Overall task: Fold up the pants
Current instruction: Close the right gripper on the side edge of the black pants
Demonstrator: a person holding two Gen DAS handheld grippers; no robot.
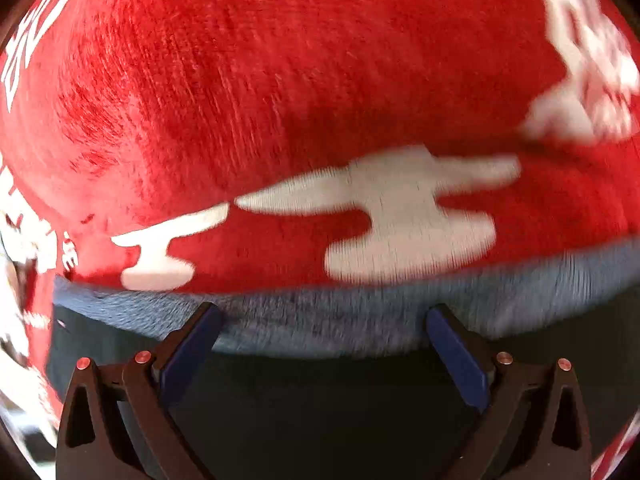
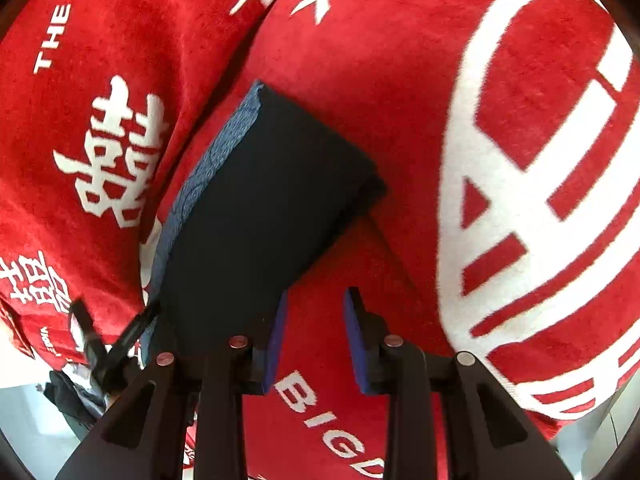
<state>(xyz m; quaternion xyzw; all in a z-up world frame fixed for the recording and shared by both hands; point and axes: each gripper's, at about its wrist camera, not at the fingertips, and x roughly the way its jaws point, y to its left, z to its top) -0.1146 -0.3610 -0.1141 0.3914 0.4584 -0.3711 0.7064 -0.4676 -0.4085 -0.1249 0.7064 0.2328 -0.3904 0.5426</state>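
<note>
Two views, taken in turn. Left wrist view first: my left gripper point(image 1: 322, 322) stands wide open with nothing between its blue pads point(image 1: 192, 344), which sit over the near part of the pants point(image 1: 320, 392), a dark cloth whose grey-blue edge band point(image 1: 320, 320) runs across just ahead of the fingertips. Beyond that band lies the red blanket point(image 1: 280, 80) with white lettering, serving as the work surface. I judge the open spread is there either to press the cloth flat or to take the band edge; which one I cannot tell, and the picture is smeared, so fine contact is unclear. Right wrist view: my right gripper point(image 2: 316, 316) is partly open, jaws a modest gap apart, empty, with only red blanket point(image 2: 360, 80) showing between the pads point(image 2: 354, 336). The pants point(image 2: 260, 200) lie to the left of it as a compact dark rectangle, the band point(image 2: 216, 148) along its far-left side, one corner reaching toward the upper right. The left pad sits right at the near edge of the bundle, touching or just beside it; I cannot say which. A dark strap or cord point(image 2: 100, 344) trails off the lower left. Judging by the tidy rectangle, folding looks well along, and this hand seems parked beside the bundle, ready for a last tuck or squaring.
</note>
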